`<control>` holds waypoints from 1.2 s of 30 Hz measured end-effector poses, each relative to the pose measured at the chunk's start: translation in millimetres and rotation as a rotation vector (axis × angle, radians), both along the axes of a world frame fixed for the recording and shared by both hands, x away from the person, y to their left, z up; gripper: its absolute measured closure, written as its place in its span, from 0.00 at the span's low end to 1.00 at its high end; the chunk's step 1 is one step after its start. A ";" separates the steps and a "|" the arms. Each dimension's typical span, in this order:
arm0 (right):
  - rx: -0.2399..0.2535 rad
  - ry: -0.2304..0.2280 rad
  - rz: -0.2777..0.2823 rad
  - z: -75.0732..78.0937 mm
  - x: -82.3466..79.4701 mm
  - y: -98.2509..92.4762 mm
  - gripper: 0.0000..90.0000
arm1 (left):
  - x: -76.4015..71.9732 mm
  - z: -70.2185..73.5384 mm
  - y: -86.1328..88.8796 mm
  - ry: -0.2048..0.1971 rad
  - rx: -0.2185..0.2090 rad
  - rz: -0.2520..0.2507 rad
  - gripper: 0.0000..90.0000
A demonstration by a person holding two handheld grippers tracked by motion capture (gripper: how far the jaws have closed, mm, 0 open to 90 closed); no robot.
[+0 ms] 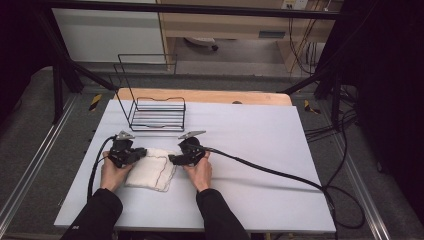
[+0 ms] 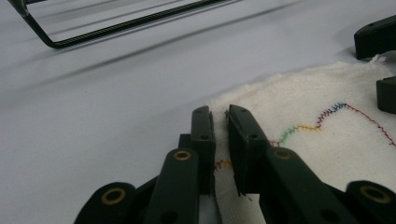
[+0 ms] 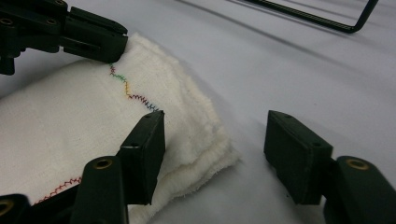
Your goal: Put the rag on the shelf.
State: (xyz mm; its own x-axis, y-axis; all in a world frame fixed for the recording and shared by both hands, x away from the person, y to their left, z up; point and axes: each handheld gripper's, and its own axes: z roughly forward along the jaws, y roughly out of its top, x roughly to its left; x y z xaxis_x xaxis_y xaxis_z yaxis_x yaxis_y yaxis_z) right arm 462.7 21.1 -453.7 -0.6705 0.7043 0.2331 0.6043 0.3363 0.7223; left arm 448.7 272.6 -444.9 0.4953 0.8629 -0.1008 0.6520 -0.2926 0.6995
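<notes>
A: Where the white table spread under everything, what lay on it?

B: A folded cream cloth with wavy coloured stitching lay near the front left, between the two hands. A black wire rack stood behind it, well apart.

A: And the left gripper?

B: Its fingers were nearly together, clamped on the cloth's left edge; a thin fold of fabric ran up between them in the left gripper view.

A: The right gripper?

B: Its fingers stood apart. One rested on top of the cloth by its corner, the other stood over bare table just beside the edge. The pads did not press the fabric, though the corner lay between them.

A: Anything hard to make out?

B: The rack was cut off in both gripper views, and from above the fingers were too small to judge.

A: The room?

B: Dark frame posts, grey floor, pale cabinets behind, cables trailing right.
</notes>
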 end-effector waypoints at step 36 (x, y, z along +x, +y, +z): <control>0.063 0.002 0.018 10.4 -9.6 7.5 0.90 | -6.2 11.0 11.0 -0.038 -0.087 0.027 0.94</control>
State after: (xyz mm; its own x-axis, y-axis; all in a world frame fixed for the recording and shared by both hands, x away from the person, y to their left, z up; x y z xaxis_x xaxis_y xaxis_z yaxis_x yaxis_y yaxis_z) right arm 453.0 28.6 -443.3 -0.6828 0.6757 0.2779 0.5997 0.3010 0.7415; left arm 442.5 283.6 -434.0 0.4768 0.8648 -0.1575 0.6311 -0.2121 0.7461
